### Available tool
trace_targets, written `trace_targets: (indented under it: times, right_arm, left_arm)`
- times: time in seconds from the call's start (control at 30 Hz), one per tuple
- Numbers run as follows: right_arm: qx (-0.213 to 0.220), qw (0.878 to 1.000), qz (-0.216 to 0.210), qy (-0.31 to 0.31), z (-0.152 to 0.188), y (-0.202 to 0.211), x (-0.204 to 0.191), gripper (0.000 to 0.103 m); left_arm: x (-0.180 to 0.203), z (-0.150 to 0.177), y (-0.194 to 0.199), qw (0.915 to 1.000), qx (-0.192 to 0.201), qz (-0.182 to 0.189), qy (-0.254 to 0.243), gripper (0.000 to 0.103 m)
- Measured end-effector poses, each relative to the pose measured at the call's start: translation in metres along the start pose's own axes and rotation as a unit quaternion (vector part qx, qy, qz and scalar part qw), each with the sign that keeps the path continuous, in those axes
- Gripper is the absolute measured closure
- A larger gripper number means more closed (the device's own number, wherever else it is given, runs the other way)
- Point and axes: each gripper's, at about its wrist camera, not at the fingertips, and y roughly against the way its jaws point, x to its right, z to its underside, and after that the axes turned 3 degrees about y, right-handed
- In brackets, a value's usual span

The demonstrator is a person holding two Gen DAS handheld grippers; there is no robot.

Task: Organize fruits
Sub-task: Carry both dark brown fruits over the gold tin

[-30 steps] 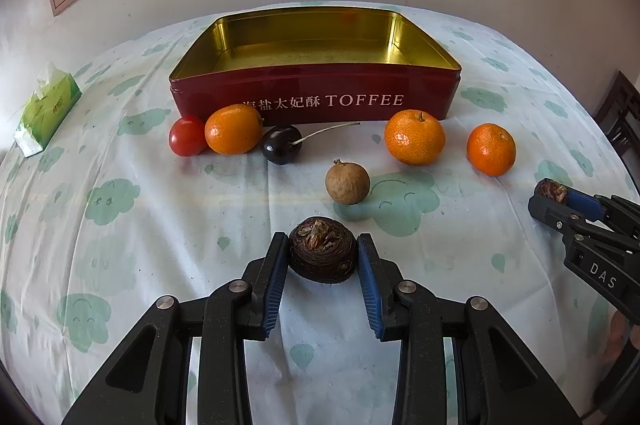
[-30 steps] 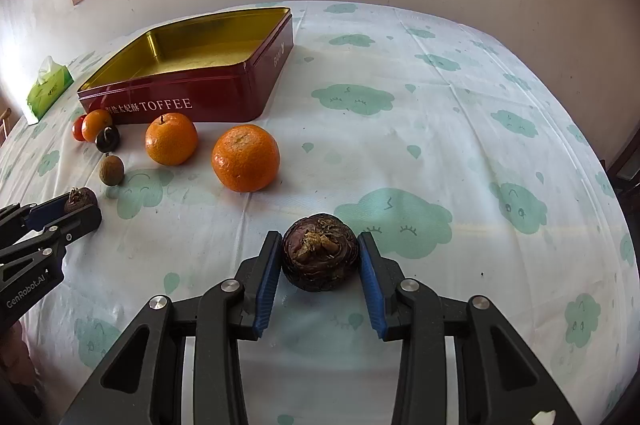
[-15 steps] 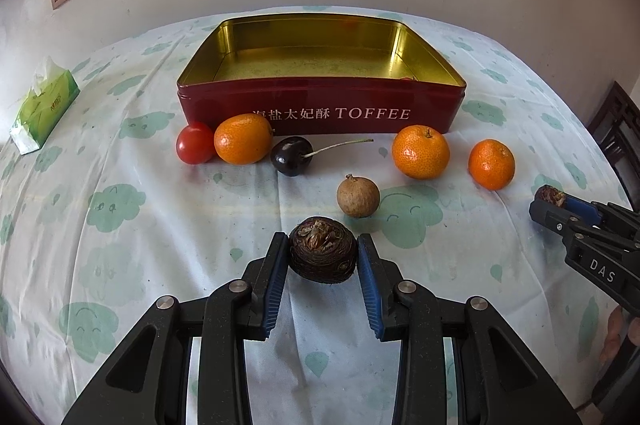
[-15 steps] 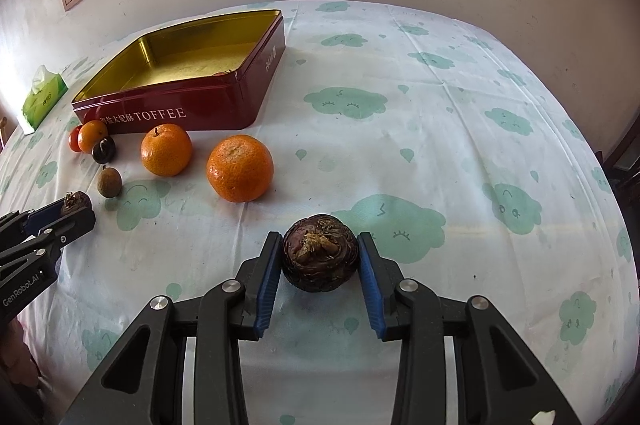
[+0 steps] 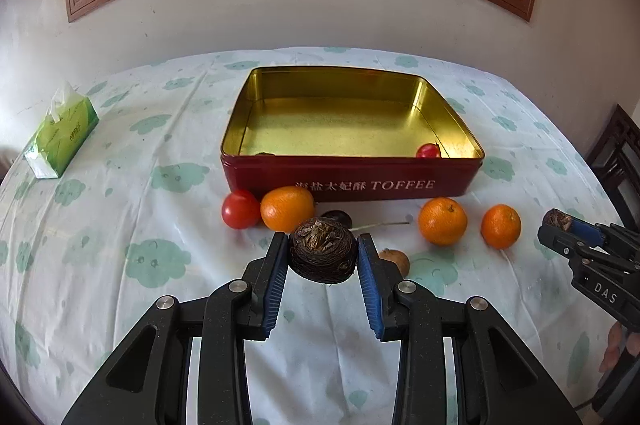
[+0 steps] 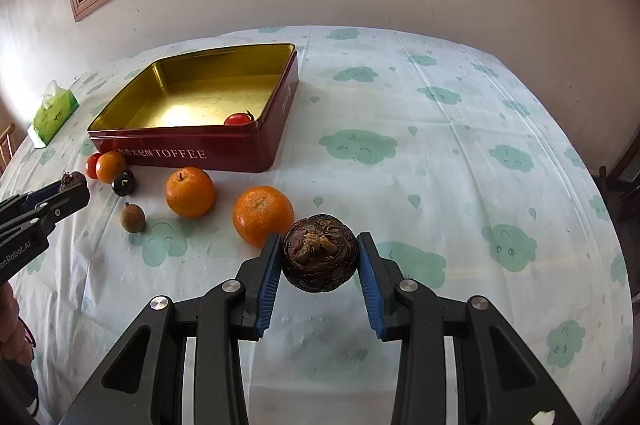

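Two grippers, each clamped on dark round fruit: left gripper [image 5: 323, 257] on brown bulb [image 5: 322, 255], right gripper [image 6: 320, 259] on purplish bulb [image 6: 320, 253]; both lifted off table [image 6: 460, 113]. Toffee tin [image 5: 352, 181] lies straight ahead of left gripper, ahead-left of right; left judged nearer. Tin holds one red fruit [image 5: 428, 151] at near right corner. Three oranges, tomato [image 5: 240, 209], dark cherry [image 6: 124, 183], brown longan [image 6: 133, 218] lie on table along tin's near wall.
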Motion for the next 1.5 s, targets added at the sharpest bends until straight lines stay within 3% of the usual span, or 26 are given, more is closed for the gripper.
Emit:
trace_targets:
  times: [0.33, 0.7, 1.5]
  right_arm:
    - [0.025, 0.999, -0.025, 0.021, -0.04, -0.001, -0.016, 0.068]
    - [0.037, 0.997, -0.044, 0.048, -0.087, -0.027, -0.051, 0.068]
    - [-0.006, 0.996, -0.057, 0.071, -0.105, -0.09, -0.092, 0.068]
  left_arm:
    - [-0.024, -0.037, -0.006, 0.9997, 0.023, -0.003, 0.01, 0.067]
    - [-0.038, -0.076, -0.04, 0.9999, 0.011, 0.004, 0.005, 0.067]
    - [-0.037, -0.078, -0.094, 0.9994, -0.033, -0.001, -0.009, 0.067]
